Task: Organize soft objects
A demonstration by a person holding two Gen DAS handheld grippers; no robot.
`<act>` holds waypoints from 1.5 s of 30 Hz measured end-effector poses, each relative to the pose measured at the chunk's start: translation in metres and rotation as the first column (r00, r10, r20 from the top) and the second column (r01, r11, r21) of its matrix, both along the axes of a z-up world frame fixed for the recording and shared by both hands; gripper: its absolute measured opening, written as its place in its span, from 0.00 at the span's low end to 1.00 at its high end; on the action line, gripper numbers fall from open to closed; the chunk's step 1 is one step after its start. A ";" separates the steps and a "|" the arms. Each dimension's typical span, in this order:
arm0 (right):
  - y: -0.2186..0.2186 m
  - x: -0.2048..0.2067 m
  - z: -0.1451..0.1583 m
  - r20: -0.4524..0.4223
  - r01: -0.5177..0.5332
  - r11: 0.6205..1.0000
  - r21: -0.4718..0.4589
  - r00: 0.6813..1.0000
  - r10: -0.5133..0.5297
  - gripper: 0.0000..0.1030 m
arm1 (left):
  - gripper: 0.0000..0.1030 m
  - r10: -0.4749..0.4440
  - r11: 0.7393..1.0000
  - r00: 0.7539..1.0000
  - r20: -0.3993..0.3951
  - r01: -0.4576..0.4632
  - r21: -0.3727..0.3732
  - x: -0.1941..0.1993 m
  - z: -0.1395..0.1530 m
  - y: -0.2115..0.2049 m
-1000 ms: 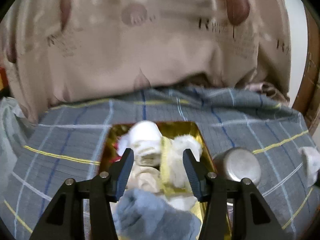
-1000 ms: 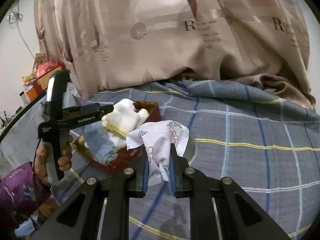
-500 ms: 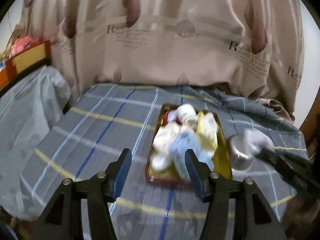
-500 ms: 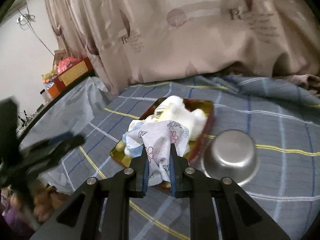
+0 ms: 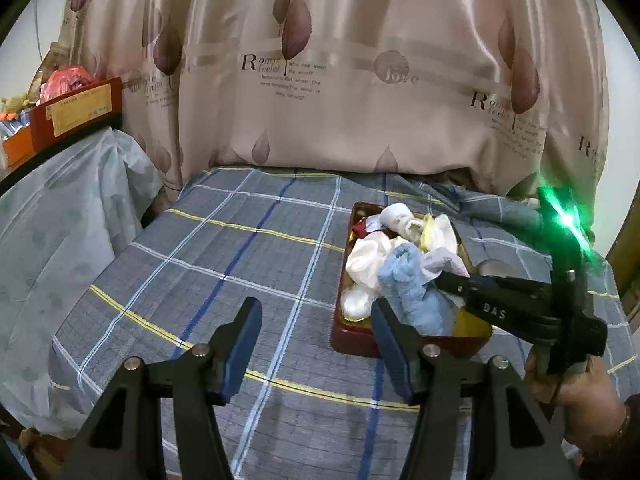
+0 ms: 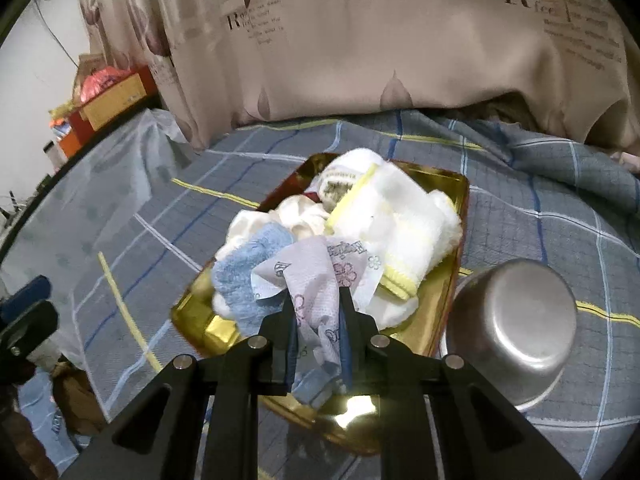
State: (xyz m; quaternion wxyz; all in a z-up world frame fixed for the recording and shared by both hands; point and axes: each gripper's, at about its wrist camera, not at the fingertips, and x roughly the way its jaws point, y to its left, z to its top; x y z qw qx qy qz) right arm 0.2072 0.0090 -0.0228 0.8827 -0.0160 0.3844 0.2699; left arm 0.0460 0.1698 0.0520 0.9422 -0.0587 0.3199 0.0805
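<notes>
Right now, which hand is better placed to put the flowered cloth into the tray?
The right. Its fingers are shut on the flowered cloth, which hangs over the gold tray among the other cloths. The left gripper is open, holds nothing, and points at bare bedspread beside the tray.

black tongs, blue pads, silver screws
</notes>
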 end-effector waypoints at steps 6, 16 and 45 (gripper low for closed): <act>0.017 0.009 -0.009 0.038 0.008 0.997 -0.079 0.999 -0.005 0.15 | 0.56 -0.004 1.000 1.000 -0.027 0.004 0.014 0.004 -0.014 0.006; 0.010 -0.023 0.014 0.191 -0.001 0.996 -0.089 0.981 0.018 0.48 | 0.56 -0.018 1.000 0.999 -0.050 0.017 -0.015 0.016 -0.026 0.013; -0.087 -0.168 0.089 0.386 0.210 0.962 0.175 0.884 -0.263 0.91 | 0.56 0.071 0.997 0.997 0.034 -0.072 0.038 -0.015 0.026 -0.047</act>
